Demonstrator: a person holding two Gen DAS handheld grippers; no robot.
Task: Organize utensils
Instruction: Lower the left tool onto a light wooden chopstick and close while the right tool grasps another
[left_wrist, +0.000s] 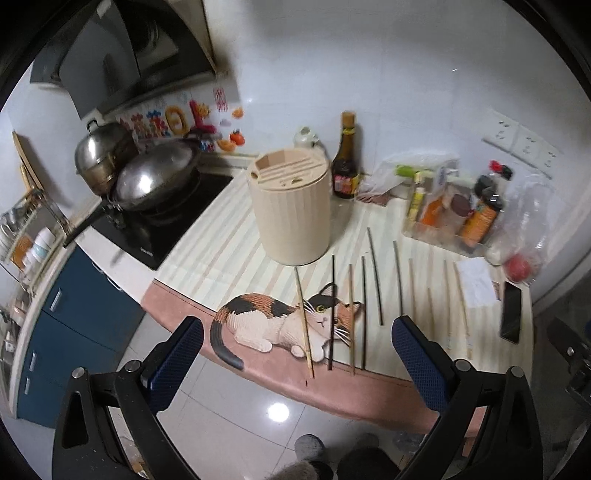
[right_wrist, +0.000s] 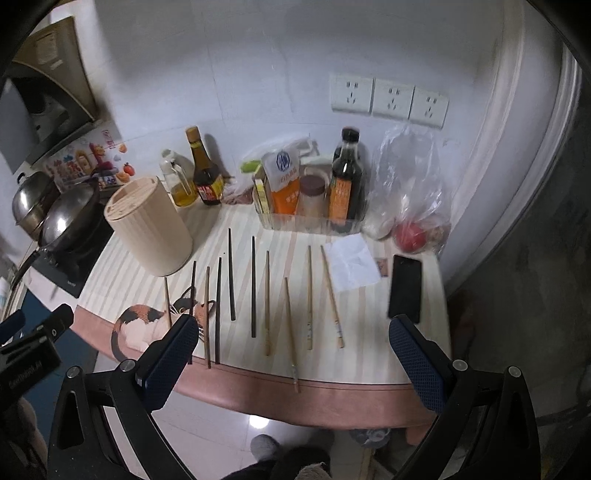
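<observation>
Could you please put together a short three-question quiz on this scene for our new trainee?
1. True or false: the left gripper is holding a chopstick.
2. Multiple choice: the beige holder stands (A) upright on the mat, (B) tipped on its side, (C) on the stove.
3. Fill in: the black phone lies at the ____ end of the chopsticks row, seen from the right wrist.

Key
1. False: both the left and the right gripper are open and hold nothing.
2. A.
3. Right, beside the white paper.
</observation>
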